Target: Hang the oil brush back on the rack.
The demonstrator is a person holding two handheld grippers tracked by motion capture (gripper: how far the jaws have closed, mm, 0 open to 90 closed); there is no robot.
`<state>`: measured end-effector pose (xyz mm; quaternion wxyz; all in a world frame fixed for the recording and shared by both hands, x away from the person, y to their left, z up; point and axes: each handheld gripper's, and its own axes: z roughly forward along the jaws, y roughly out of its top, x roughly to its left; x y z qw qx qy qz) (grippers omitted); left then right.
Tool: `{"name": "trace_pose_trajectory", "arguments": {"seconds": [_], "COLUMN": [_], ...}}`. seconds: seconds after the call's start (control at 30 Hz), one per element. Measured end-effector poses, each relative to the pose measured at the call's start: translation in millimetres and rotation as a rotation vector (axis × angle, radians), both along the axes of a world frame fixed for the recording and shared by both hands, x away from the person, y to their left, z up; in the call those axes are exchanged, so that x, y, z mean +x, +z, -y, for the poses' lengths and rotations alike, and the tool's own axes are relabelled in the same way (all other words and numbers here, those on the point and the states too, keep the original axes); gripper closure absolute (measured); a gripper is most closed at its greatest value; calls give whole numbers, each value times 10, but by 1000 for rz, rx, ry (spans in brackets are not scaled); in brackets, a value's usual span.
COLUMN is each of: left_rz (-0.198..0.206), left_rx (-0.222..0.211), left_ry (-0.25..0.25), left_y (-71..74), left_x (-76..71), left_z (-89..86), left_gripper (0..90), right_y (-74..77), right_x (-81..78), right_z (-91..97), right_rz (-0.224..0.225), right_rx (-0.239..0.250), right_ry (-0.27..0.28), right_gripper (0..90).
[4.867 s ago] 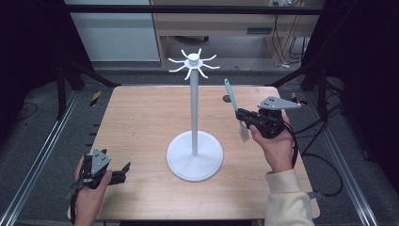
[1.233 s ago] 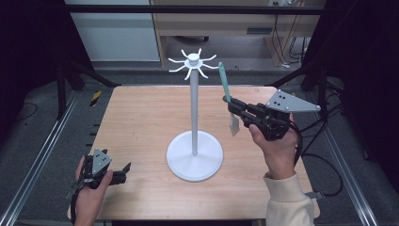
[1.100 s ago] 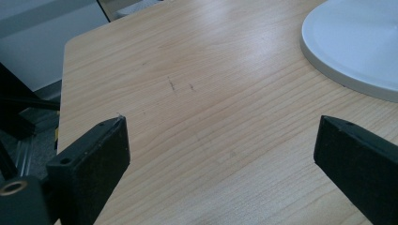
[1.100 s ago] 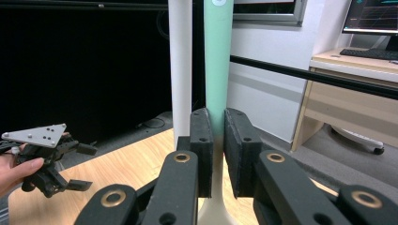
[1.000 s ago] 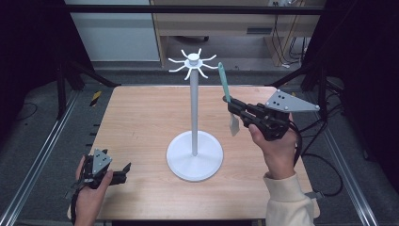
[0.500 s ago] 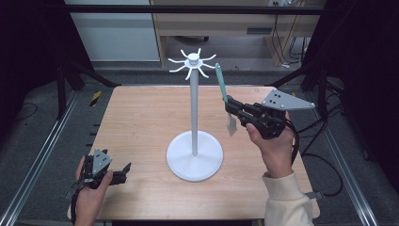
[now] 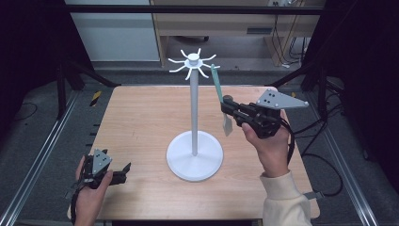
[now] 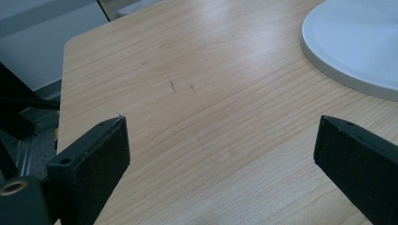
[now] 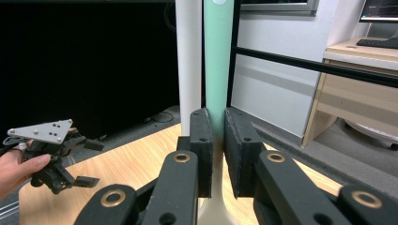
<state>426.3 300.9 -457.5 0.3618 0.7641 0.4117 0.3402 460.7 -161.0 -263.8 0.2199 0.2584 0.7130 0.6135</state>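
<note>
Right now the wooden table (image 7: 141, 127) carries the white hook stand (image 7: 194, 117) at its middle. Beside the stand's pole, the right gripper (image 7: 227, 104) clamps a mint-green spatula (image 7: 217, 84) upright, its top near the hooks. Low at the near left corner, the left gripper (image 7: 123, 168) rests, jaws spread apart and empty.

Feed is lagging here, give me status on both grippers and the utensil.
Right gripper shut on green-handled utensil, upright, top near the white hook stand. Left gripper open, idle over the wooden table. Nothing in the way.
</note>
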Motion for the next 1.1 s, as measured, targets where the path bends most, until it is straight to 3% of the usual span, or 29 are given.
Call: {"name": "trace_pose_trajectory", "arguments": {"seconds": [0.23, 1.1], "left_rz": [-2, -5], "left_rx": [1, 1], "left_ry": [0, 0], "left_y": [-1, 0], "left_x": [2, -3], "left_z": [-1, -8], "left_gripper": [35, 34], "right_y": [-22, -52], "right_x": [-14, 55], "right_z": [-83, -127], "right_rz": [14, 31], "right_rx": [-12, 3], "right_ry": [-42, -67], "right_gripper": [821, 803]}}
